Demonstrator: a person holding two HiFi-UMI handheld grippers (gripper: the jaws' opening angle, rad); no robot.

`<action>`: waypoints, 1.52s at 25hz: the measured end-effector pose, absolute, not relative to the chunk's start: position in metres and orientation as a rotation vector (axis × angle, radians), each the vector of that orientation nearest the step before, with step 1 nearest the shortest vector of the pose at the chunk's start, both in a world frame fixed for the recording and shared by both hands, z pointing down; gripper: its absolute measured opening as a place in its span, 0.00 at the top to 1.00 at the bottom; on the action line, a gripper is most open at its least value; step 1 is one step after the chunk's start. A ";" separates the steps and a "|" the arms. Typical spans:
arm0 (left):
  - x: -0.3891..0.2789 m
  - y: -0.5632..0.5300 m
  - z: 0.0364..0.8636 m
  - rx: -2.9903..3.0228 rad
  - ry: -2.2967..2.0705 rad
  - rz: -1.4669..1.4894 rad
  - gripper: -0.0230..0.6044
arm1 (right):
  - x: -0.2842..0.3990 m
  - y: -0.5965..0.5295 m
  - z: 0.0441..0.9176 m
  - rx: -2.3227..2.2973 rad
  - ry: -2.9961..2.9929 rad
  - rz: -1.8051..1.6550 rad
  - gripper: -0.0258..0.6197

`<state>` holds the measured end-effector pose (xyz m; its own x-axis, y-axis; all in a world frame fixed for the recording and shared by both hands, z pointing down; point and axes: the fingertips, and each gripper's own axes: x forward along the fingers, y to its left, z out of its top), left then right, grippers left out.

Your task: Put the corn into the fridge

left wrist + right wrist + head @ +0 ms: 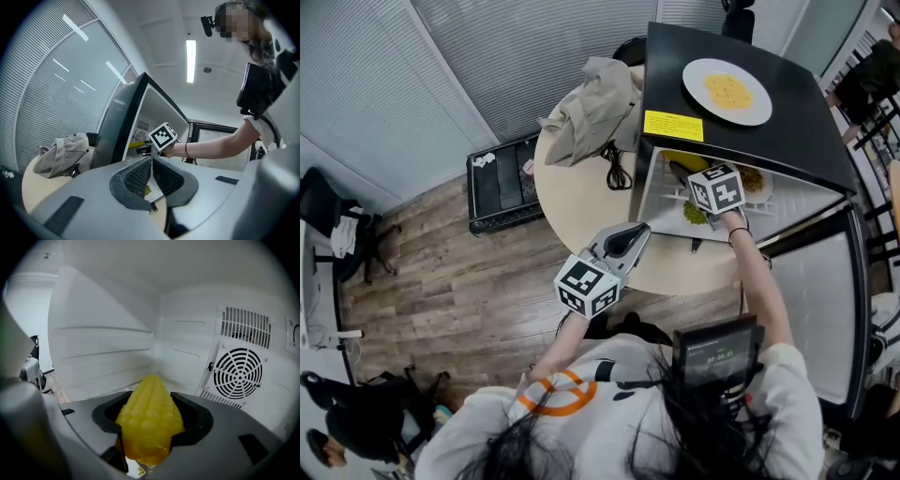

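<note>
A yellow corn cob sits between the jaws of my right gripper, which is shut on it. That gripper reaches into the open black mini fridge on the round table; the cob shows as a yellow patch just under the fridge's top. White fridge walls and a fan grille lie ahead of the cob. My left gripper hovers over the table's front edge, outside the fridge. It is shut with nothing in it.
A white plate of yellow food stands on top of the fridge. Inside lie a plate with green food and another plate. The fridge door hangs open at the right. A grey bag and black cable lie on the table.
</note>
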<state>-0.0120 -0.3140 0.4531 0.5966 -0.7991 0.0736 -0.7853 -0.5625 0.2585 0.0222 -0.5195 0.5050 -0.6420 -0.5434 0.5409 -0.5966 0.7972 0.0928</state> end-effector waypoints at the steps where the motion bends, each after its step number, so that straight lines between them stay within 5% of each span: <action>1: -0.012 -0.313 0.454 2.562 -1.299 -0.072 0.93 | 0.023 -0.519 0.506 0.839 -2.427 0.134 0.58; 38: -0.036 -0.275 0.461 2.666 -1.031 -0.021 0.93 | 0.040 -0.374 0.444 1.354 -2.703 0.404 0.52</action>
